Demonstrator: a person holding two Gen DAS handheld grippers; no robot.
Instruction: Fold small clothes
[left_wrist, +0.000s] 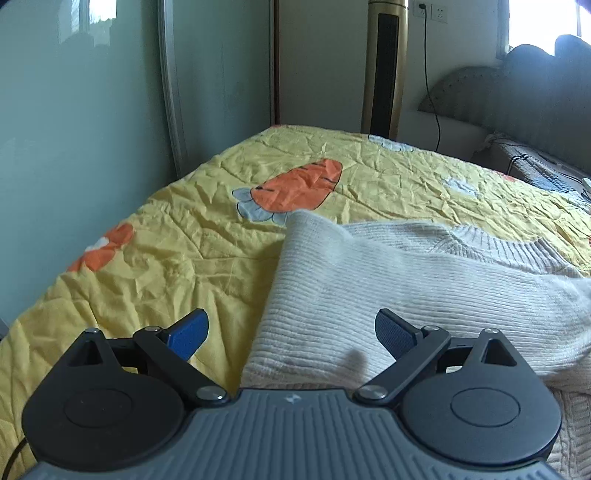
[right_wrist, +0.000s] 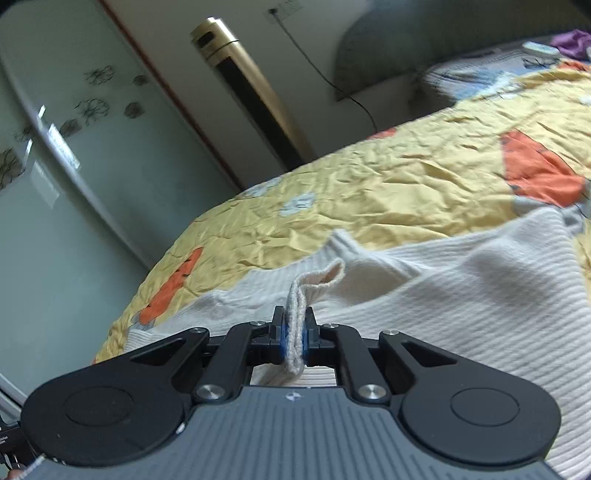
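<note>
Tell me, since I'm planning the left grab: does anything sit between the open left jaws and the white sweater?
Nothing visible does. The left gripper hangs open directly over the white sweater edge on the yellow quilt, with only bare knit below.

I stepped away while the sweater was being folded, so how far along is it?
Done: one side of the cream knit sweater already lies folded over on the yellow carrot quilt. In hand: the right gripper is shut on an edge of the knit, while the left gripper is open above the fabric, holding nothing. Left: the sweater is still spread wide, so most folds remain.
</note>
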